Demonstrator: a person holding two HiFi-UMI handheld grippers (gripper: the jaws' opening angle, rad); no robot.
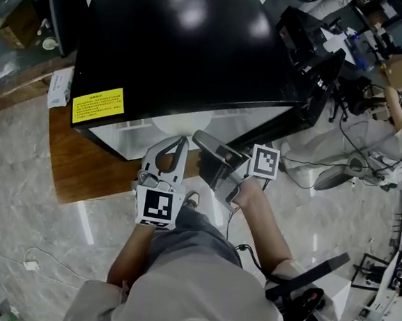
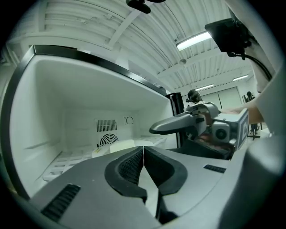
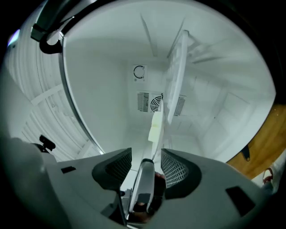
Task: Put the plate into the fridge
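Note:
The black-topped fridge [image 1: 183, 43] stands open, its white inside facing me. A cream plate [image 2: 117, 146] lies on the wire shelf [image 2: 67, 163] near the back wall's fan vent. In the right gripper view, which is rolled on its side, the plate [image 3: 156, 126] shows edge-on against the shelf [image 3: 176, 76]. My left gripper [image 2: 143, 154] is shut on nothing at the fridge mouth [image 1: 182, 141]. My right gripper [image 3: 145, 159] is open, its pads apart and touching nothing. A grey finger, seemingly the left gripper's, shows through the gap. The right gripper [image 1: 206, 146] sits just right of the left one.
The fridge door [image 1: 318, 86] hangs open to the right. The fridge rests on a wooden board [image 1: 82, 160] over marble floor. A yellow label [image 1: 97, 104] marks its front left corner. A person [image 1: 399, 135], chairs and cables crowd the far right.

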